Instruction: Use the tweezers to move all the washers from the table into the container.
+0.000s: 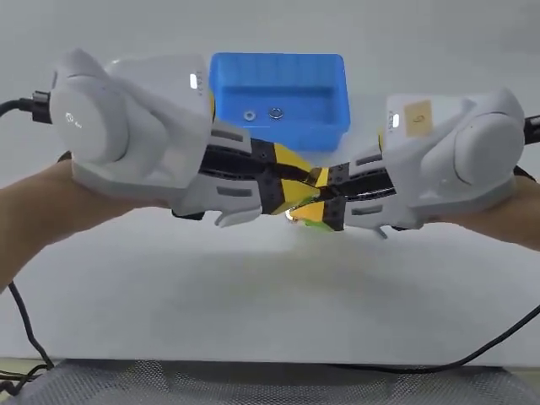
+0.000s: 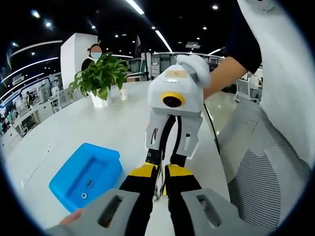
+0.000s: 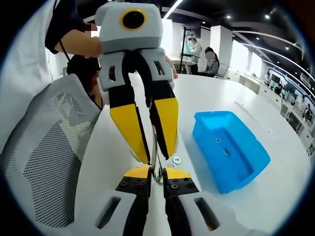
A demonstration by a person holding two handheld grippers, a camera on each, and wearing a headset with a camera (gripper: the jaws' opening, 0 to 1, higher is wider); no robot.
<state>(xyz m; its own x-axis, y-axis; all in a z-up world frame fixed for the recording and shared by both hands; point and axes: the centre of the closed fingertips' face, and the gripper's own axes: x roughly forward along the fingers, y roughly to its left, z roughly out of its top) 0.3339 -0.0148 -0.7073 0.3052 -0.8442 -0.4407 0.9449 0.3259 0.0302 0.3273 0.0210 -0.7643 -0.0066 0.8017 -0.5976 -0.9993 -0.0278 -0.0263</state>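
Note:
A blue container (image 1: 278, 61) stands at the back of the white table with two washers (image 1: 276, 112) in it. In front of it my two grippers meet tip to tip above the table. Thin metal tweezers (image 3: 155, 147) run between both pairs of jaws. My left gripper (image 1: 297, 192) comes in from the left, and its yellow fingers (image 3: 167, 123) close around the tweezers (image 2: 158, 186). My right gripper (image 1: 327, 196) comes in from the right and is shut on the same tweezers. One washer (image 3: 176, 160) lies on the table beside the jaws, short of the container (image 3: 231, 182).
A black cable (image 1: 25, 329) hangs over the table's front edge (image 1: 270, 361). A grey mesh chair back (image 2: 266, 177) is close behind the person. A potted plant (image 2: 101, 76) stands far down the table, and people stand in the background.

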